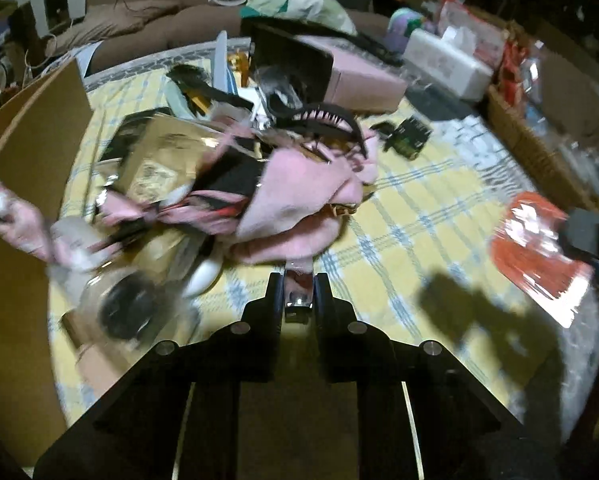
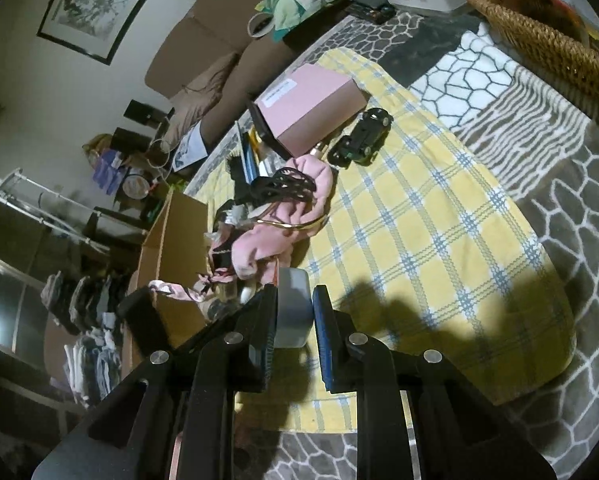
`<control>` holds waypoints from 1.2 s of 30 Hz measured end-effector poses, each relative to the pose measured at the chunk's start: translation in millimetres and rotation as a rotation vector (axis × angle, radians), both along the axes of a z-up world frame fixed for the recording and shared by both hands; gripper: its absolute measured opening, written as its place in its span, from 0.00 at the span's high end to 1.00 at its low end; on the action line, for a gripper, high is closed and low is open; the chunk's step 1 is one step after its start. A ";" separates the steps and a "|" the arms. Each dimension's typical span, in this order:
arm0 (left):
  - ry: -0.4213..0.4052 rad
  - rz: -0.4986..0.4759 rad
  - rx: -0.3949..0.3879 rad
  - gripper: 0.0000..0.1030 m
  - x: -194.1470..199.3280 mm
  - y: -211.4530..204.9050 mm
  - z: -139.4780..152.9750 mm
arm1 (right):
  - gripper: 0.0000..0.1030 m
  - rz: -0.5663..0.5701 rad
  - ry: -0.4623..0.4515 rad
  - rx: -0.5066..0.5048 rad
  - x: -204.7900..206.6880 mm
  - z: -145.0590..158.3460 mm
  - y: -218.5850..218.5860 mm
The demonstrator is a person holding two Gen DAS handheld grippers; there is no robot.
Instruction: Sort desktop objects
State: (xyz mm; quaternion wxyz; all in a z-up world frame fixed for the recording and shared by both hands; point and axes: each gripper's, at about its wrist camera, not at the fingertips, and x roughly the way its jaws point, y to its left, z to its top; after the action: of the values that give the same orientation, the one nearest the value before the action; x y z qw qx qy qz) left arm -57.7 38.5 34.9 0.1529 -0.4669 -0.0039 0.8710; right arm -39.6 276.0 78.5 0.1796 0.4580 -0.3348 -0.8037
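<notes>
Checked yellow cloth (image 2: 439, 216), shiny metal piece (image 1: 298, 286), crumpled pink fabric (image 1: 299, 200)

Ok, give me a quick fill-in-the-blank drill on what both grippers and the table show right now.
1. The left gripper is shut on a narrow shiny ____ object.
2. The right gripper is shut on a pale ____ rounded block.
3. The dark toy car stands on the ____ checked tablecloth.
4. The pink rectangular box lies just beyond the heaped pink ____.

Missing words: metal; grey; yellow; cloth
</notes>
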 end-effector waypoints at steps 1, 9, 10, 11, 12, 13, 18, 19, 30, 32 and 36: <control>0.009 -0.007 0.025 0.86 8.6 -7.6 8.5 | 0.83 0.001 0.007 -0.002 0.4 2.3 -1.3; 0.069 -0.016 0.113 0.86 56.3 -67.9 76.2 | 0.83 0.065 0.093 -0.038 10.7 36.1 -33.7; 0.079 -0.014 0.120 0.86 60.1 -75.7 85.7 | 0.83 0.083 0.115 -0.037 13.2 44.6 -43.9; 0.085 -0.011 0.129 0.86 62.9 -85.8 96.5 | 0.83 0.098 0.130 -0.032 14.6 51.1 -52.1; 0.088 -0.005 0.140 0.86 64.1 -95.6 105.8 | 0.83 0.115 0.144 -0.025 15.8 57.6 -62.0; 0.092 0.005 0.150 0.86 64.9 -104.9 114.2 | 0.83 0.138 0.164 -0.023 18.0 66.0 -76.4; 0.154 0.077 0.127 0.86 71.4 -169.7 158.4 | 0.83 0.249 0.199 -0.056 24.6 90.6 -145.7; 0.161 0.099 0.117 0.86 72.3 -187.1 165.2 | 0.83 0.269 0.206 -0.057 24.3 94.7 -158.3; 0.050 0.265 -0.013 0.86 69.4 -316.4 129.6 | 0.83 0.430 0.178 0.020 10.1 75.4 -339.1; 0.016 0.270 -0.025 0.86 67.8 -328.0 114.9 | 0.83 0.441 0.141 0.050 8.1 54.9 -362.8; -0.036 0.269 -0.044 0.86 62.1 -333.6 91.7 | 0.83 0.471 0.094 0.116 10.8 22.2 -395.6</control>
State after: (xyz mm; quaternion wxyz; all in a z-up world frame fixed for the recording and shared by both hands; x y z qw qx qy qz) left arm 4.4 -295.1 126.5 0.0242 -0.4810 -0.0502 0.8750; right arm -28.8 -119.6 100.8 0.3507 0.4952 -0.1634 -0.7779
